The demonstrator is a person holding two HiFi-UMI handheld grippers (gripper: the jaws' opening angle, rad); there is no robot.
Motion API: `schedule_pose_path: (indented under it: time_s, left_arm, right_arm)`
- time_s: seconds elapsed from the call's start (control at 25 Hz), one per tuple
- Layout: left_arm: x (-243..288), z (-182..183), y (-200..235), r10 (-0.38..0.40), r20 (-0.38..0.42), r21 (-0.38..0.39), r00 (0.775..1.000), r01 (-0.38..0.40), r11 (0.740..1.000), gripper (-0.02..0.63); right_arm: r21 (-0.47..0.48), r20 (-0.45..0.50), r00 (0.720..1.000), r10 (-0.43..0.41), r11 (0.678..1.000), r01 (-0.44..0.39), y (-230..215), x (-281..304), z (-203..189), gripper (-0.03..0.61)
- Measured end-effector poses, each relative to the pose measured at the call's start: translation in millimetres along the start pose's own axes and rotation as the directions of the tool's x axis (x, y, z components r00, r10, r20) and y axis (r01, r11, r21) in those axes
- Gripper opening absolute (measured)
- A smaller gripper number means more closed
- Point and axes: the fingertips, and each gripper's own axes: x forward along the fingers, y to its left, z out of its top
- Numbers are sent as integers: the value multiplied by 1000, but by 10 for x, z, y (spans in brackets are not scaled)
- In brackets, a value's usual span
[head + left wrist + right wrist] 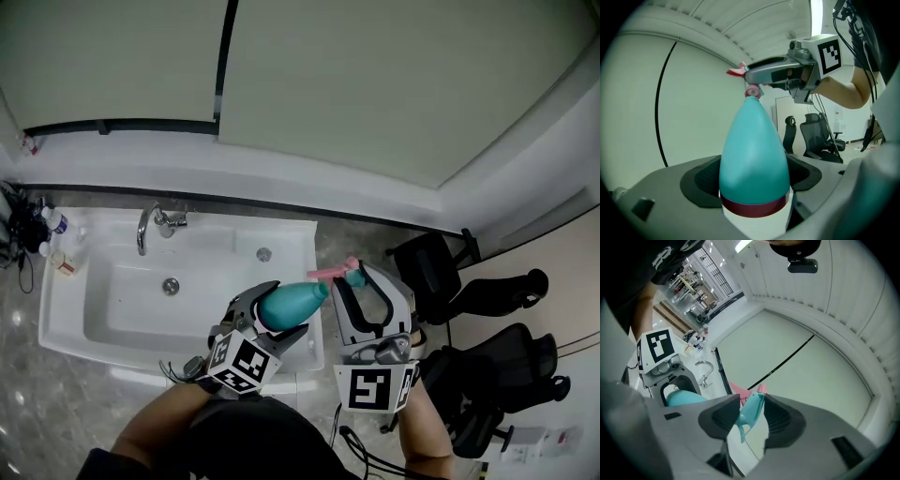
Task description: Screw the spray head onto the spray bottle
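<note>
A teal spray bottle [289,304] with a dark red band lies tilted between the jaws of my left gripper [292,309], which is shut on its body. In the left gripper view the bottle [752,154] points away from the camera, with a pink collar [752,92] at its neck. My right gripper [358,277] is shut on the teal spray head [751,412], whose pink nozzle [325,272] sticks out to the left. The head sits right at the bottle's neck. How far the thread is engaged is hidden.
Below both grippers is a white sink [66,314] with a chrome faucet [150,225] and small bottles [56,239] on its left corner. Black office chairs [492,309] stand at the right. A pale wall panel [375,84] fills the back.
</note>
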Motion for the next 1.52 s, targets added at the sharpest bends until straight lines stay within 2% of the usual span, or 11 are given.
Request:
schedule_pose_path:
  time_s: [0.24,0.44,0.56,0.64,0.72,0.88,0.96,1.08,1.24,1.36,1.52]
  left_arm:
    - [0,185,91,64,82,17,995,-66,998,399]
    - [-67,203,211,123,50,96,991,-127,987,399]
    - [-119,212,308,216,17,227,976,-215,950,397]
    - [-147,192,379,290,-14,329,957,-269,905,397]
    - [-149,153,420,320,-38,370,947,-284,885,397]
    - [-129,46,448,288,-60,303,956,-257,918,397]
    - [-131,22,440,279,-61,298,958,-249,921,397]
    - [-140,29,447,301,-50,332,952,-269,904,397]
    - [-114,21,448,293,-33,343,956,-264,901,397]
    - [-101,51,386,237,9,305,972,-228,925,397]
    - [-106,171,339,182,88,251,979,-198,947,397]
  right_arm:
    - [-105,-14,1000,8,994,-9,81,37,213,161]
    - [-160,-41,999,-6,987,-1,119,53,283,161]
    - [-116,-74,997,-18,993,10,126,106,250,161]
    - [-42,-102,995,-18,999,14,121,156,195,161]
    - [60,-143,989,-24,998,33,119,182,130,161]
    - [342,-210,977,44,939,32,158,149,35,161]
    - [391,-210,975,73,920,15,159,143,44,138]
    - [425,-227,966,124,905,-16,147,147,25,135]
    - [560,-202,943,264,821,-110,156,105,36,135]
    - [574,-151,915,374,787,-226,148,28,92,135]
    - [450,-126,884,450,820,-353,139,-78,184,135]
